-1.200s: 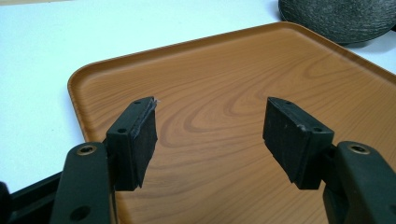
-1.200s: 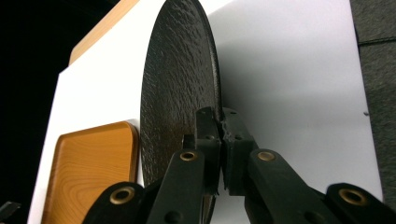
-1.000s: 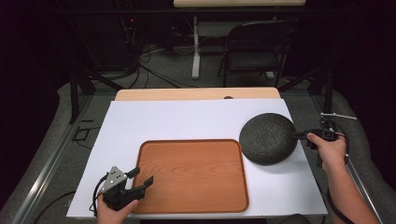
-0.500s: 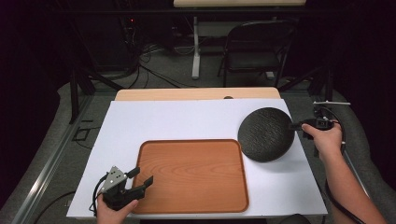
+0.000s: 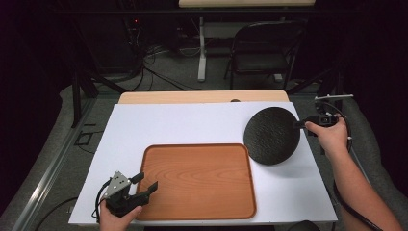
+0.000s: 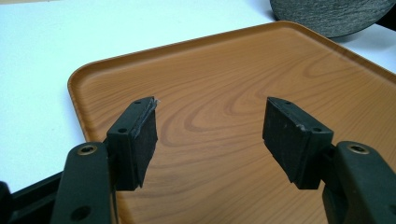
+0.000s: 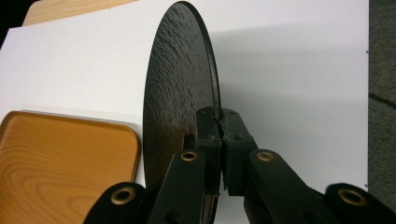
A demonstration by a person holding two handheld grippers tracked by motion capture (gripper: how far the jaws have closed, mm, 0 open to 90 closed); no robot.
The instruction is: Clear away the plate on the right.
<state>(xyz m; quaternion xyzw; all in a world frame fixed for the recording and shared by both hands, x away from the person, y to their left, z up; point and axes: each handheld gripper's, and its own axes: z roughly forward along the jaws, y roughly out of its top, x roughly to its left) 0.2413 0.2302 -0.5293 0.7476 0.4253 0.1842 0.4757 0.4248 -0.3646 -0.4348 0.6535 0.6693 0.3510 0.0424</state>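
Note:
A black round plate [image 5: 272,134] with a rough surface hangs tilted above the right side of the white tabletop, its shadow on the white below. My right gripper [image 5: 297,124] is shut on its right rim; in the right gripper view the jaws pinch the thin edge of the plate [image 7: 180,84] at the gripper [image 7: 220,121]. A wooden tray [image 5: 199,180] lies at the front centre. My left gripper [image 5: 146,182] hovers over the tray's front left corner, open, with nothing between the pads, and bare tray wood [image 6: 224,70] shows beyond the gripper [image 6: 210,130].
The white sheet [image 5: 183,122] covers most of the table, and a strip of bare wood [image 5: 202,97] runs along the far edge. A folding chair [image 5: 267,48] and cables stand on the floor behind. The tray's inside is bare.
The right hand has lifted the plate and carried it up and a little left, tilting it more upright. The left gripper has stayed put.

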